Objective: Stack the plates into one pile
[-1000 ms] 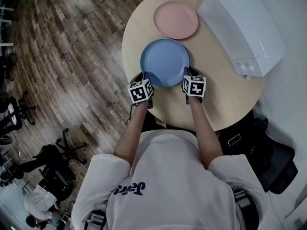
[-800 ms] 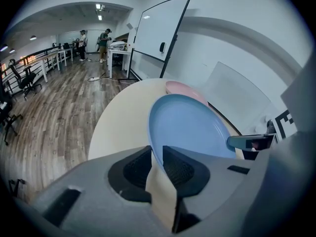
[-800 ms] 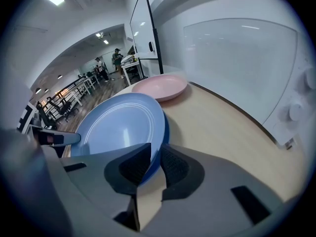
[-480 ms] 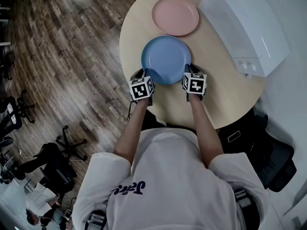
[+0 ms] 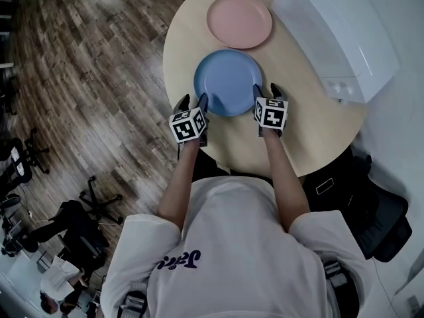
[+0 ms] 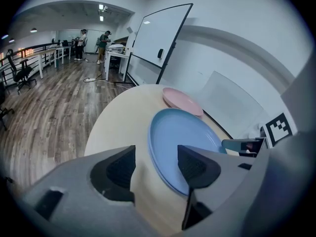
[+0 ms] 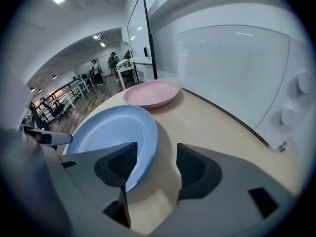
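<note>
The blue plate (image 5: 228, 83) lies flat on the round, pale bench (image 5: 311, 131), straight in front of the person. The pink plate (image 5: 239, 20) sits just beyond it, toward the far edge. Their rims come very close, and I cannot tell whether they touch.

The left tool (image 5: 193, 101) is at the blue plate's left rim. Its jaws have just been opening and now stand spread, with the rim between them and neither pad pressing on it. The right tool (image 5: 267, 90) is at the opposite rim. Its jaws have also just been opening and stand wide, straddling the plate's edge without gripping it. A white box-shaped unit (image 5: 338, 38) rests on the right side of the bench, well clear of both plates.
</note>
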A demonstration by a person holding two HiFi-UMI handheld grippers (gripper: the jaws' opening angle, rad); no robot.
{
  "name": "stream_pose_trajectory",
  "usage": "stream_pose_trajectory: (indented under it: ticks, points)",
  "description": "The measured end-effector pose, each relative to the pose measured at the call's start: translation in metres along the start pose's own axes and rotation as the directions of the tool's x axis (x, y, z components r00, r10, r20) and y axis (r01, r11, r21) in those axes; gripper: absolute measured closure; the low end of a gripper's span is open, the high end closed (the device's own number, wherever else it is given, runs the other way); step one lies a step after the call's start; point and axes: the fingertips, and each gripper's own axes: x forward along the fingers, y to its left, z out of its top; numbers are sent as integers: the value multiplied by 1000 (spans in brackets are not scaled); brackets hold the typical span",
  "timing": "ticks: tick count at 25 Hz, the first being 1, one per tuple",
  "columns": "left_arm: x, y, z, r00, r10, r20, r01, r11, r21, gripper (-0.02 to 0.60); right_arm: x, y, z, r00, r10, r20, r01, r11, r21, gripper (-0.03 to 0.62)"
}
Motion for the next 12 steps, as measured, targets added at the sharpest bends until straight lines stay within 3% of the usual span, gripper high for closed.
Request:
stream_pose_trajectory:
  ticks: [8, 12]
  points:
    - [16, 2, 0, 998, -60, -33, 59, 997, -49, 313, 8, 13, -17, 993, 118, -17, -116, 989, 96, 352]
    - [27, 1, -5, 996, -66, -55, 62, 995, -73, 313, 18, 14, -32, 989, 139, -51, -130, 981, 145, 353]
